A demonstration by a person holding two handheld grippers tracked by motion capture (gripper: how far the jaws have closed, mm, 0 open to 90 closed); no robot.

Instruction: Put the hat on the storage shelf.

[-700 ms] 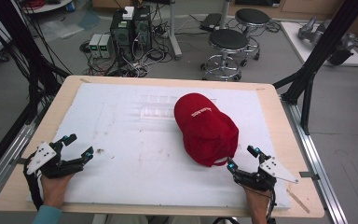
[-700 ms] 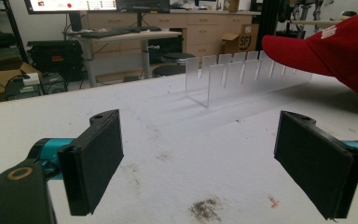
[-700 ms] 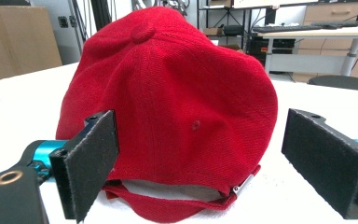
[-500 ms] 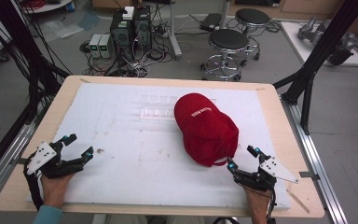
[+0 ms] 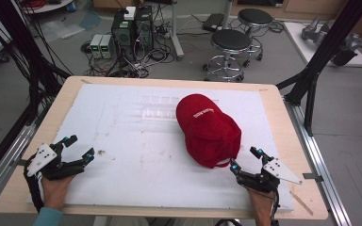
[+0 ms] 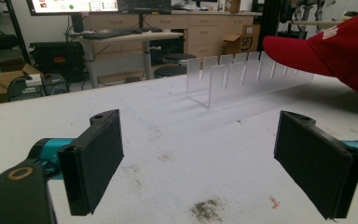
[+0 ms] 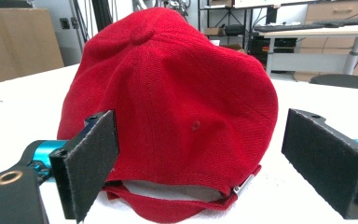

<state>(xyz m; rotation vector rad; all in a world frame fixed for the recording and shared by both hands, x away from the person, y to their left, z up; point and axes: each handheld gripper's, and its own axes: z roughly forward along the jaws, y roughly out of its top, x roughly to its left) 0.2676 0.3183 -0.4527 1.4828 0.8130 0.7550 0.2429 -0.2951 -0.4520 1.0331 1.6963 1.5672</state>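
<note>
I see the red fabric baseball cap (image 5: 208,129) lying on the white foam-covered table top (image 5: 136,160), right of centre, its brim resting over a clear slotted acrylic rack (image 6: 242,74). My right gripper (image 5: 246,159) sits just behind the cap's back strap, near it but not touching, jaws spread wide with nothing between them; in the right gripper view the cap's rear fills the gap ahead of the jaws. My left gripper (image 5: 79,147) rests well apart from the cap at the table's near left corner, jaws wide and empty.
</note>
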